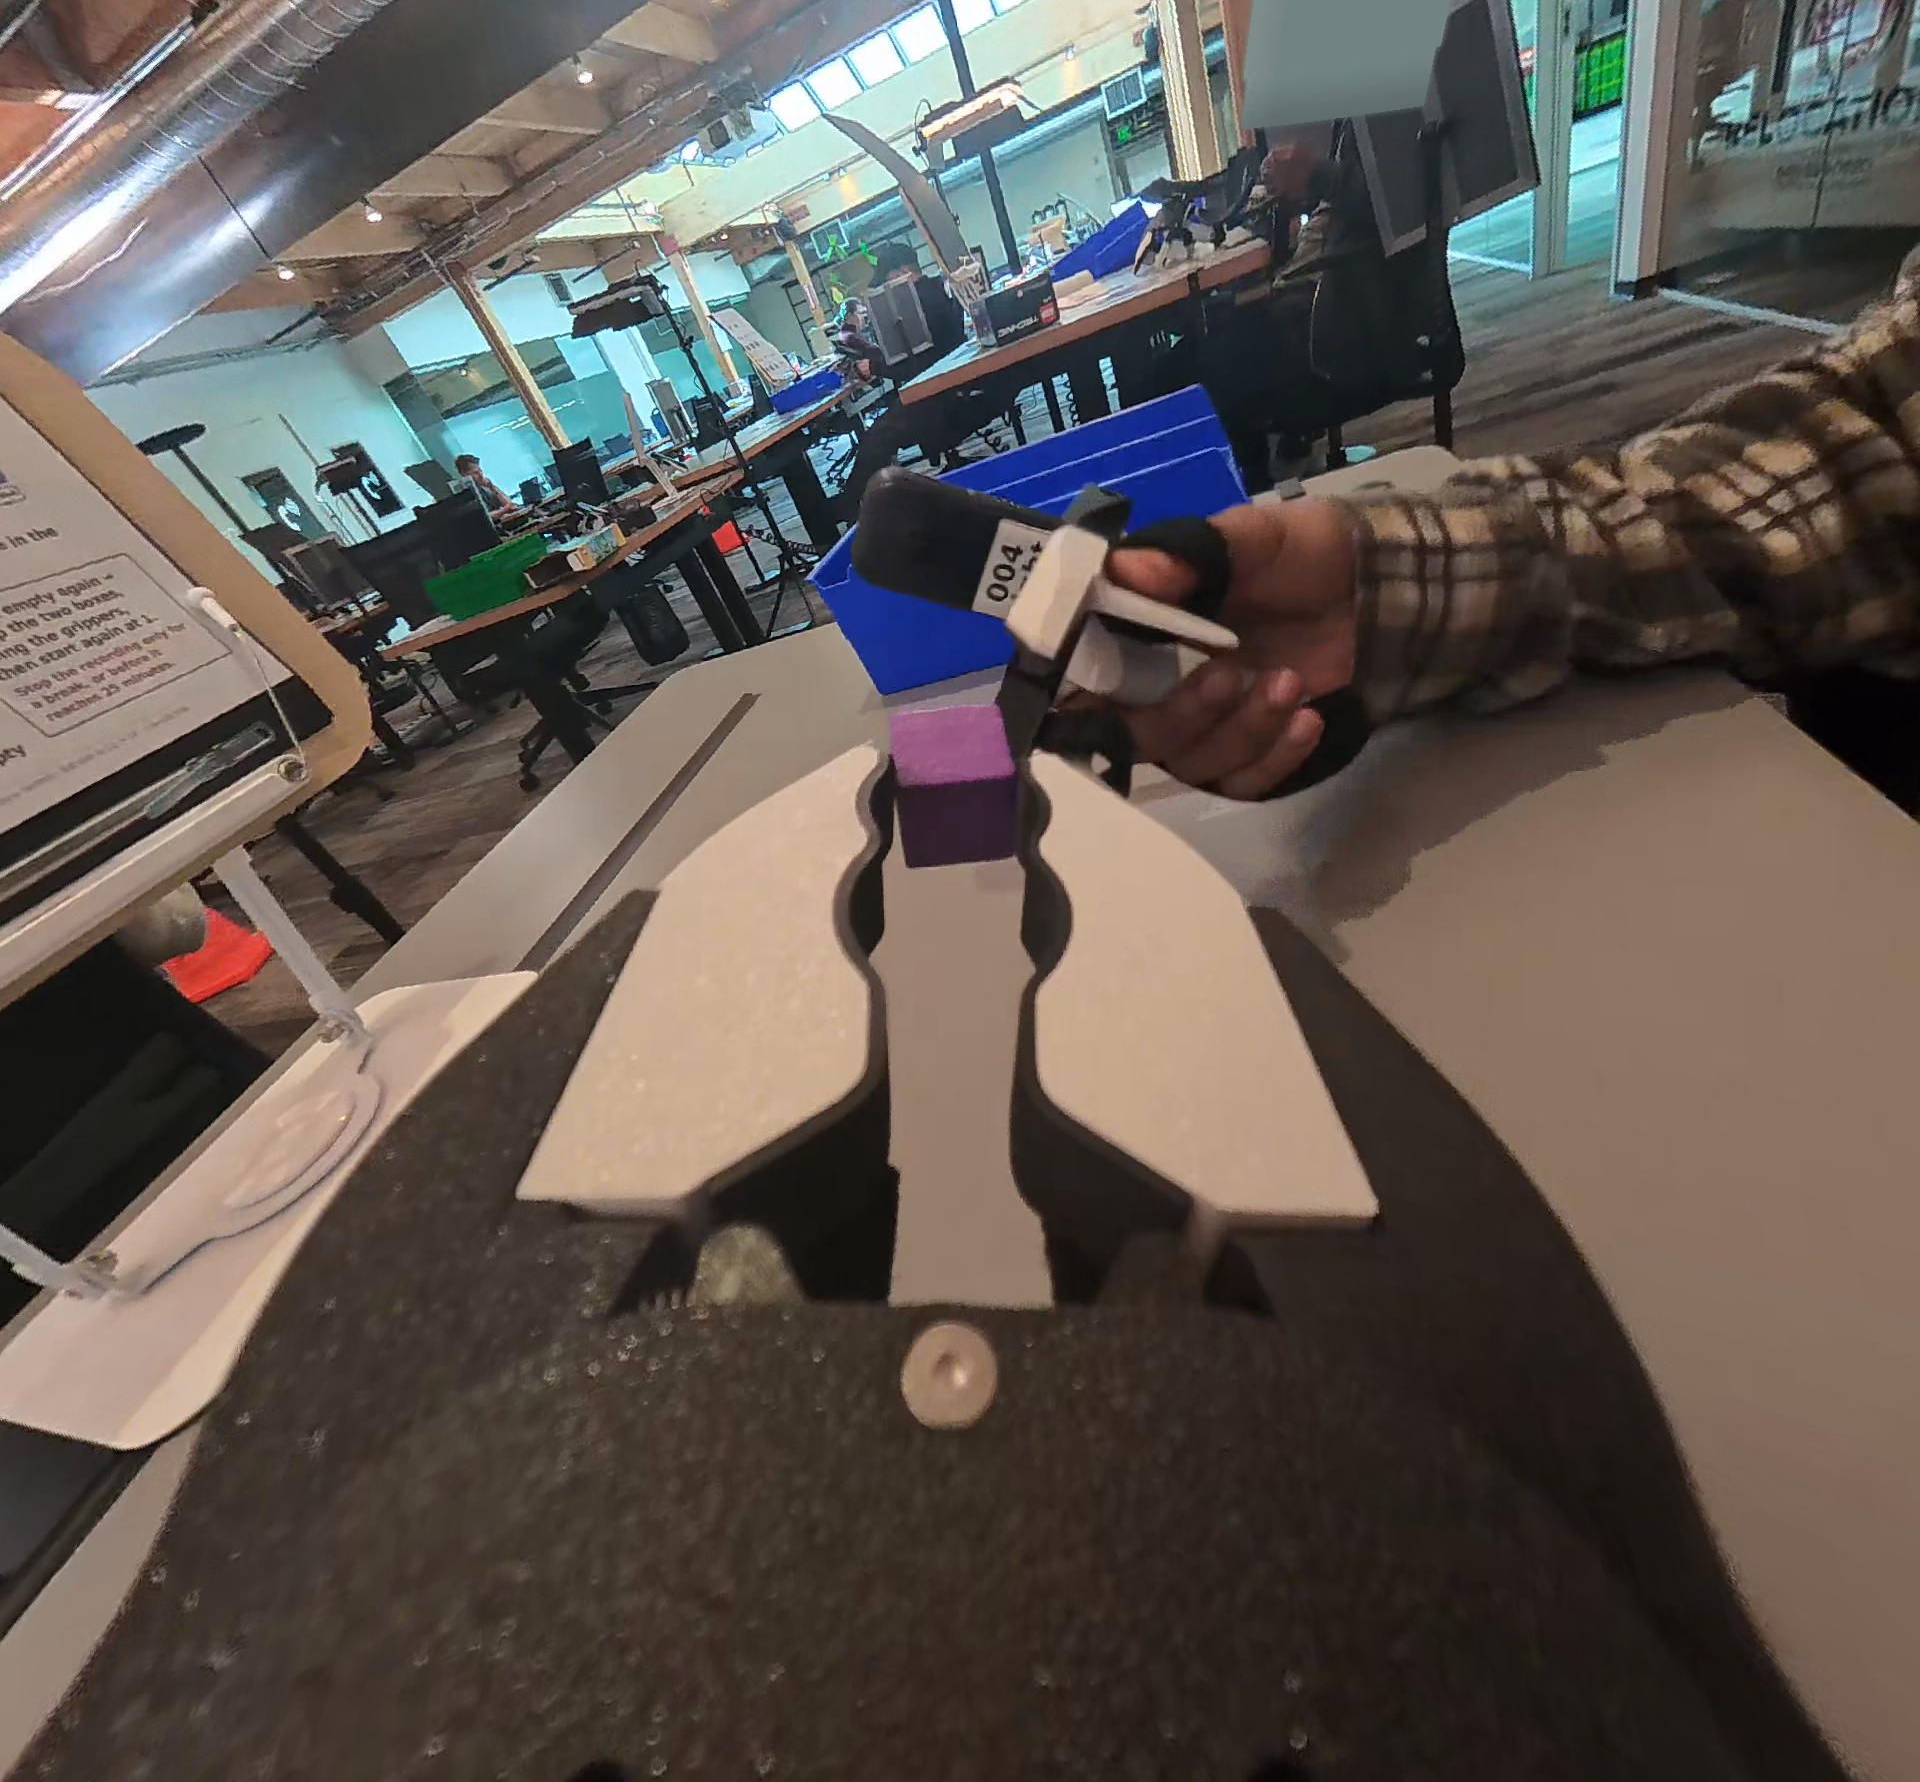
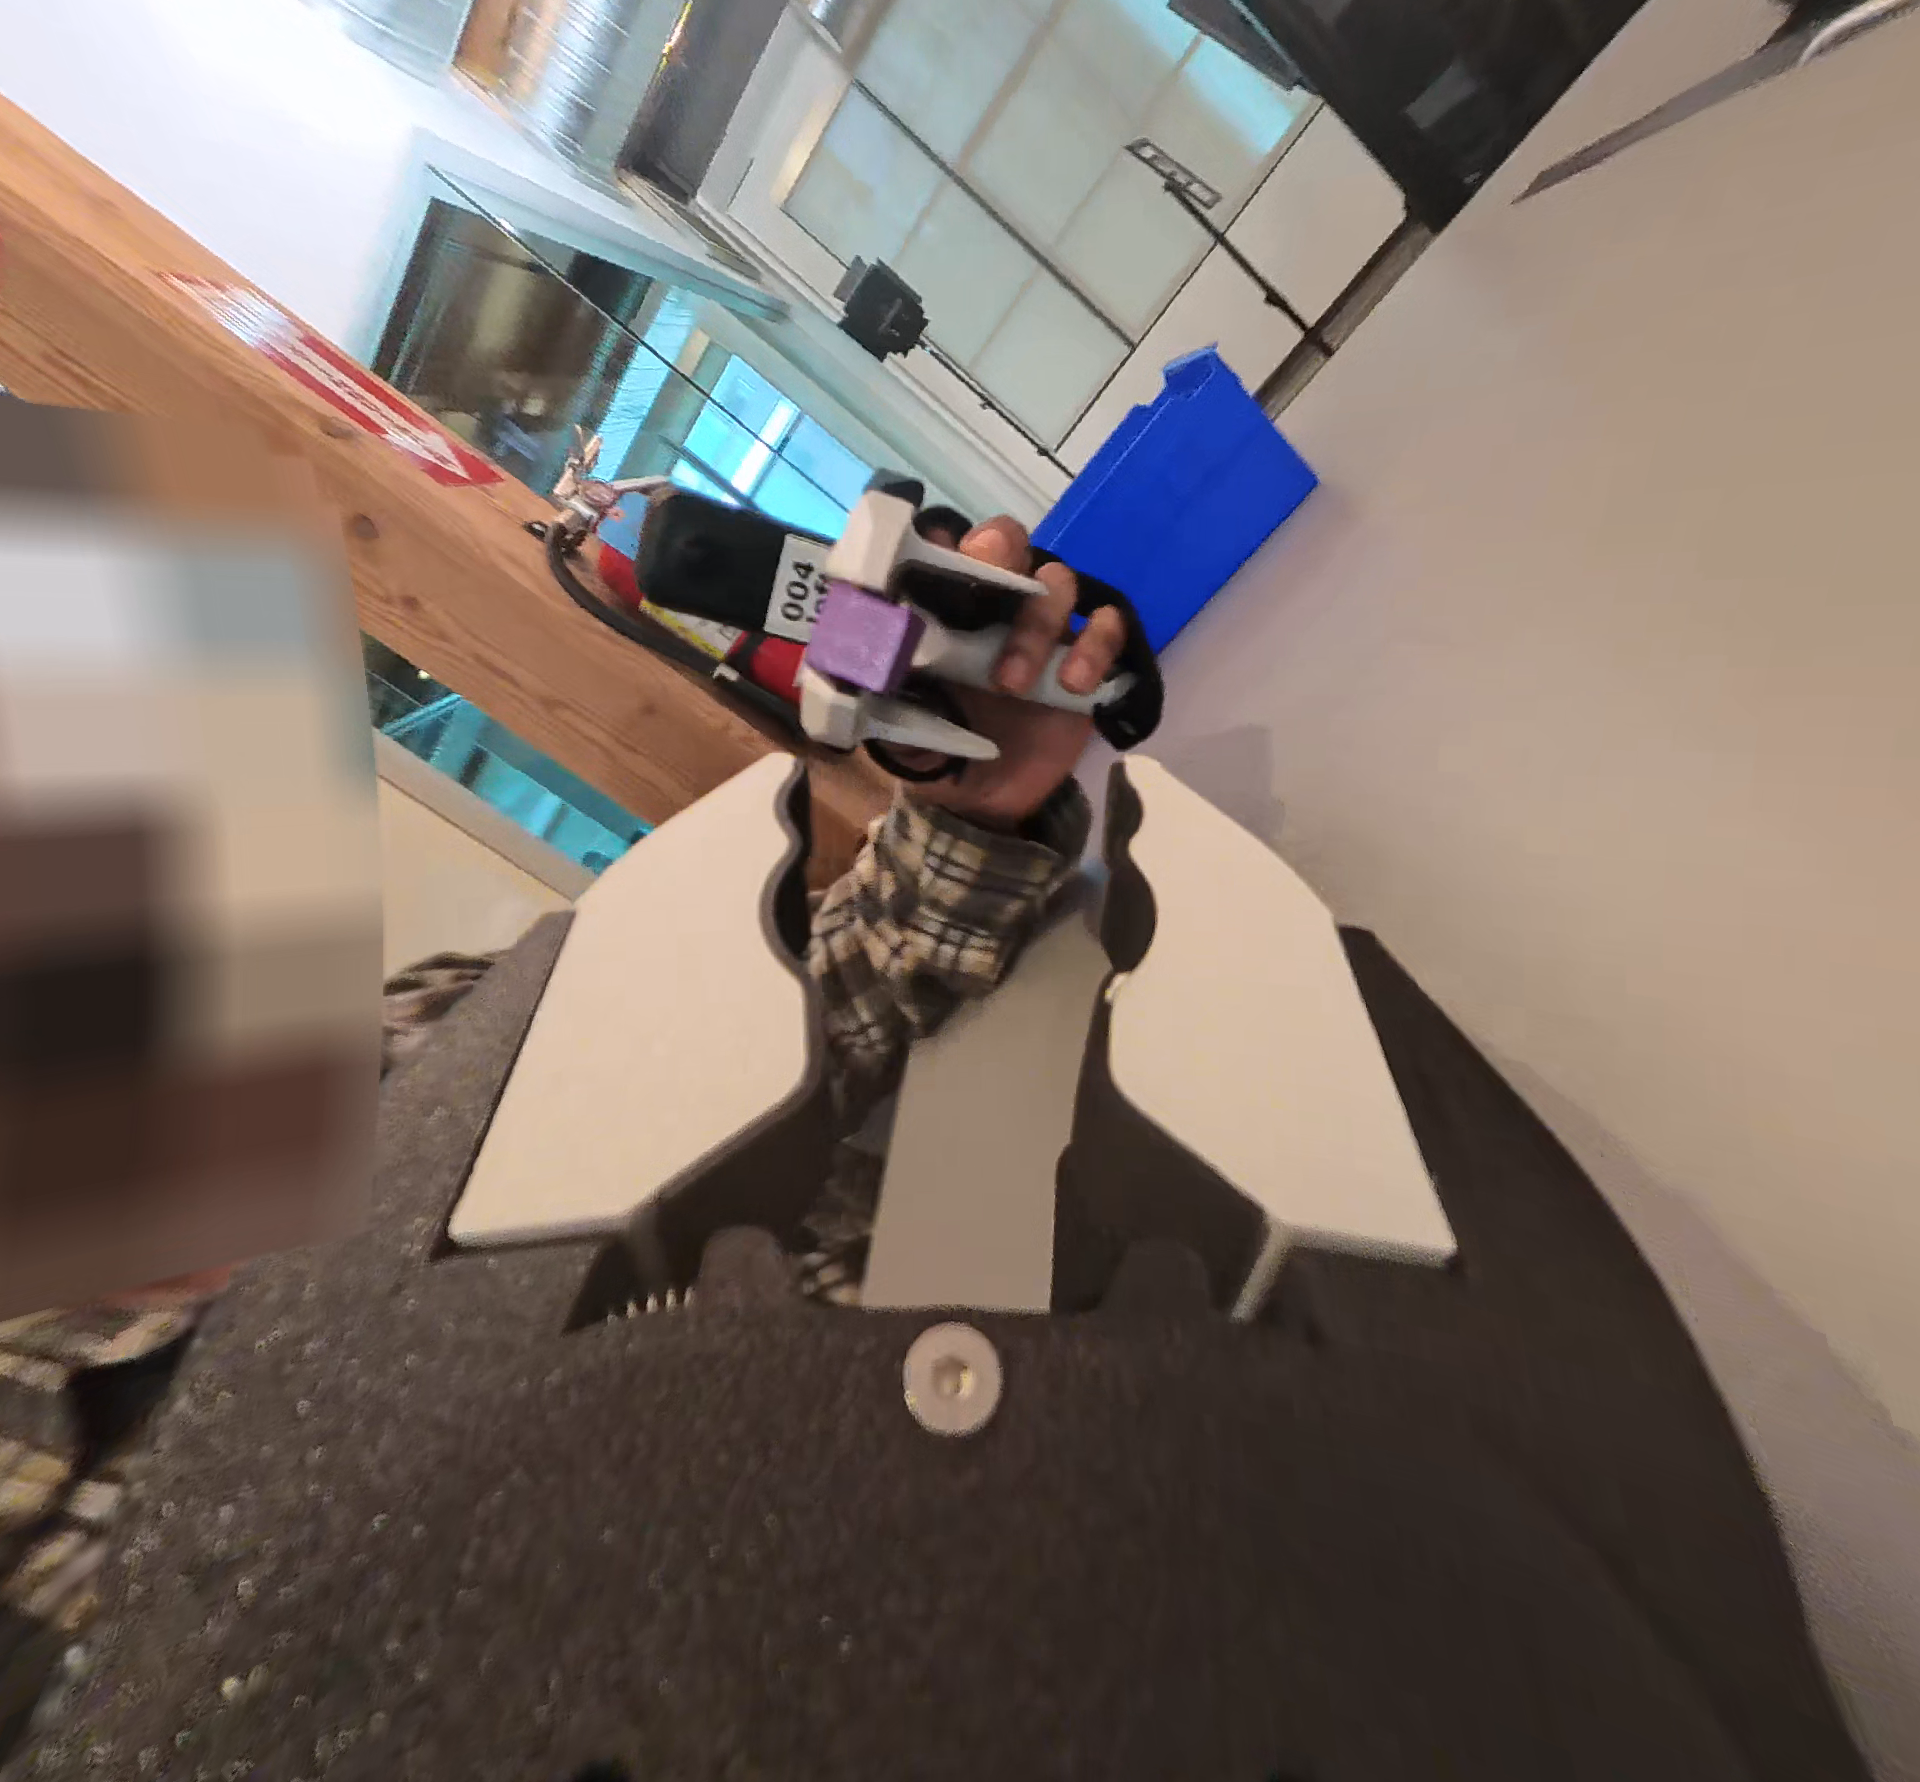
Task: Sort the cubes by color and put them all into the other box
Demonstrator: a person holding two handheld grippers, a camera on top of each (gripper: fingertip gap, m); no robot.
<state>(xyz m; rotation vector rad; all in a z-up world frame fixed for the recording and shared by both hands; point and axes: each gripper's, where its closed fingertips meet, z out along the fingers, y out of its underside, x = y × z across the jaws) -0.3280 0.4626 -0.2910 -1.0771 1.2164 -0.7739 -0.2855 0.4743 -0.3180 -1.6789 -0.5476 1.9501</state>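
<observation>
My left gripper is shut on a purple cube and holds it between its fingertips, above the grey table. A blue box stands on the table beyond it. My right gripper, held by a hand in a plaid sleeve, faces the left one from just behind and to the right of the cube. In the right wrist view my right gripper is open and empty. The left gripper with the purple cube shows ahead of it, apart, with the blue box behind.
A sign on a white stand sits at the table's left edge. The grey table extends to the right. Office desks, chairs and a seated person lie beyond the table. No other cubes are in view.
</observation>
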